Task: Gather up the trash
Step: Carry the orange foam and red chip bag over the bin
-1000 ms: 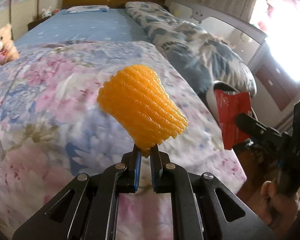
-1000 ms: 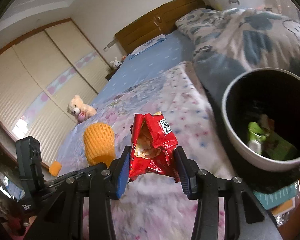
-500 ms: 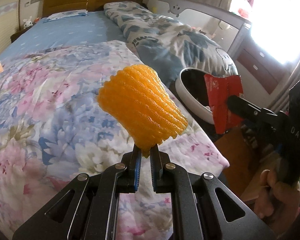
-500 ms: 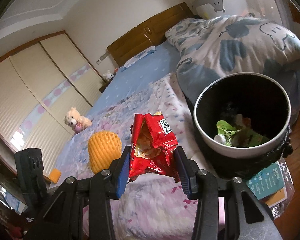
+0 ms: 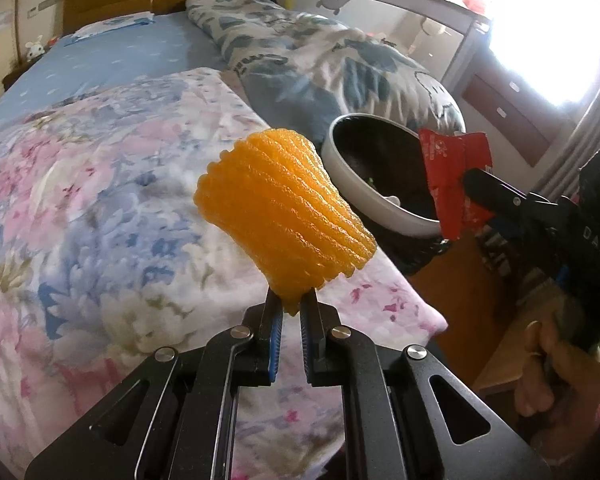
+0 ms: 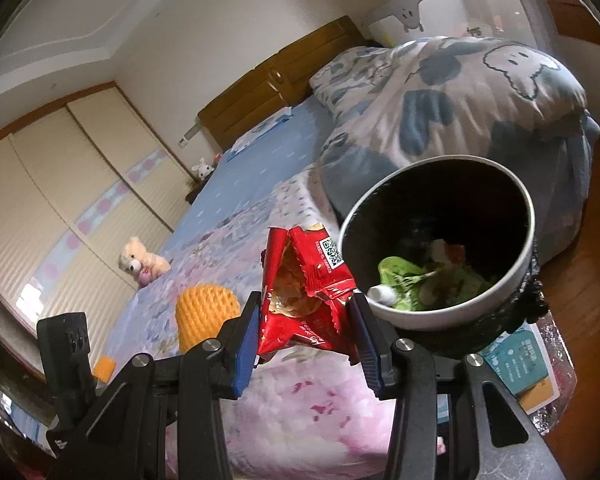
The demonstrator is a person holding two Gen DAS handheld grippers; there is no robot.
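My left gripper [image 5: 290, 312] is shut on the lower edge of an orange foam fruit net [image 5: 280, 216], which it holds up over the floral bedspread [image 5: 100, 200]. My right gripper [image 6: 304, 328] is shut on an open red snack packet [image 6: 304, 288] with crumbs inside; in the left wrist view the packet [image 5: 452, 176] hangs just in front of the bin. The white-rimmed trash bin [image 6: 440, 316] stands beside the bed's corner, black inside, with green and white scraps at the bottom. The foam net [image 6: 206, 312] also shows at the left of the right wrist view.
A grey-blue patterned quilt [image 5: 332, 68] is heaped on the bed behind the bin [image 5: 348, 172]. A teddy bear [image 6: 142, 264] sits on the far side of the bed. A teal booklet [image 6: 520, 364] lies under the bin on the wooden floor. A hand [image 5: 560, 368] grips the right tool.
Both grippers have swung toward the bin with their loads. The bin now sits closer and fuller in both views, and the red packet has come up to its rim.
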